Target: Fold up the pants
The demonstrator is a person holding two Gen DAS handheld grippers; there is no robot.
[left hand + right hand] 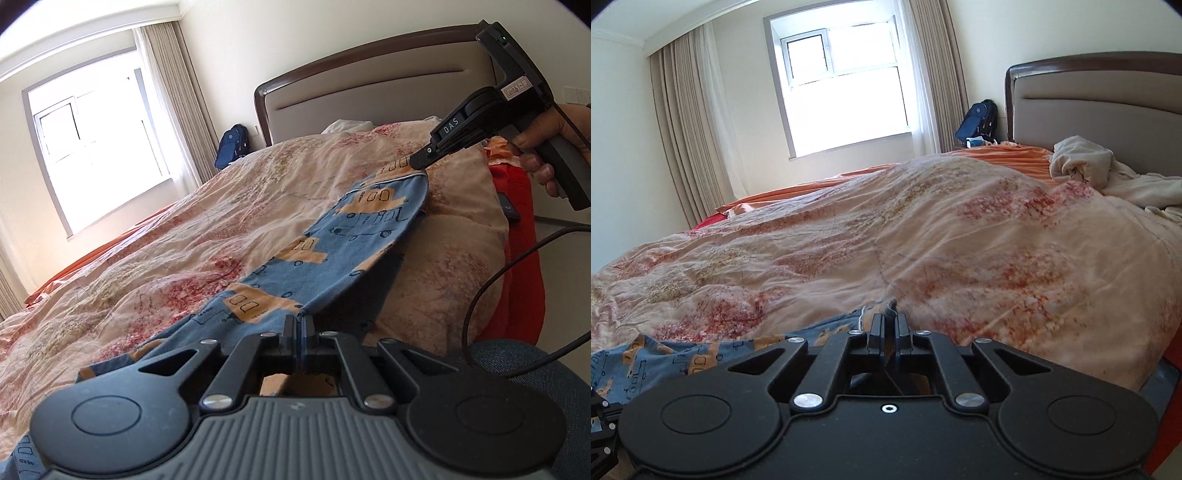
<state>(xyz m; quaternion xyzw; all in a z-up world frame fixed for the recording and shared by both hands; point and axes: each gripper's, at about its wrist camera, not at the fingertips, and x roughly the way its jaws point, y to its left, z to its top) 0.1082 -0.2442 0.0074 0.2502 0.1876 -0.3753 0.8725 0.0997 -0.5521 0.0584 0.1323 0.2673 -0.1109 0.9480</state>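
Only the left wrist view shows both grippers apparently pinching pants.

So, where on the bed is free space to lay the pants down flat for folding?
The floral quilt lies bare across its wide middle, between the orange sheet on the window side and the near edge where both grippers, left gripper and right gripper, pinch the pants. It is crowded by the headboard, where a cream blanket is bunched.
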